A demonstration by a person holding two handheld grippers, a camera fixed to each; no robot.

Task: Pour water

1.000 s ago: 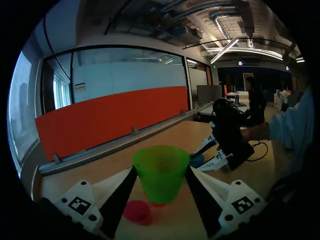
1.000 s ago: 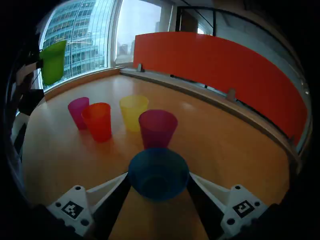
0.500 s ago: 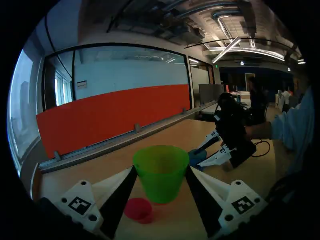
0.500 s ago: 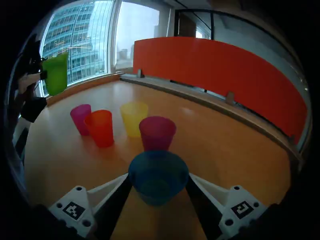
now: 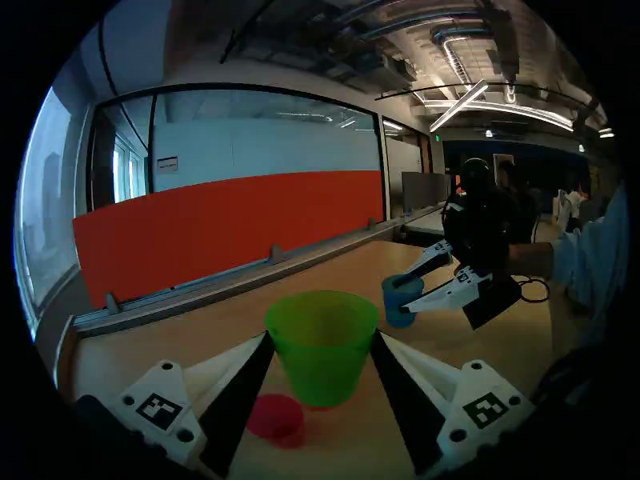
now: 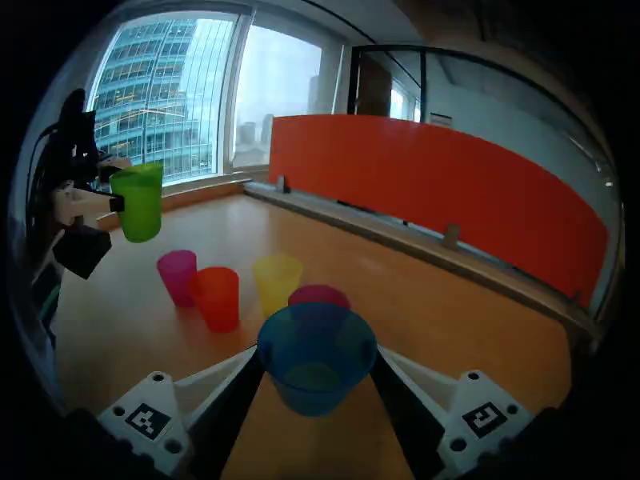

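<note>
My left gripper (image 5: 322, 360) is shut on an upright green cup (image 5: 322, 344), held above the wooden table (image 5: 496, 344). From the right gripper view the same green cup (image 6: 139, 202) hangs in the air at the left. My right gripper (image 6: 317, 376) is shut on a blue cup (image 6: 317, 364), upright and lifted off the table; liquid seems to sit in its bottom. In the left gripper view that blue cup (image 5: 400, 299) is to the right and beyond the green one, held by a sleeved arm (image 5: 588, 248).
On the table (image 6: 448, 312) stand a pink cup (image 6: 177, 275), an orange cup (image 6: 216, 298), a yellow cup (image 6: 277, 282) and a magenta cup (image 6: 318, 298) behind the blue one. A pink cup (image 5: 275, 418) sits below my left gripper. An orange partition (image 6: 448, 188) lines the table's far edge.
The right gripper has lifted the blue cup higher above the table and closer to the green cup. The green cup stays held and about level.
</note>
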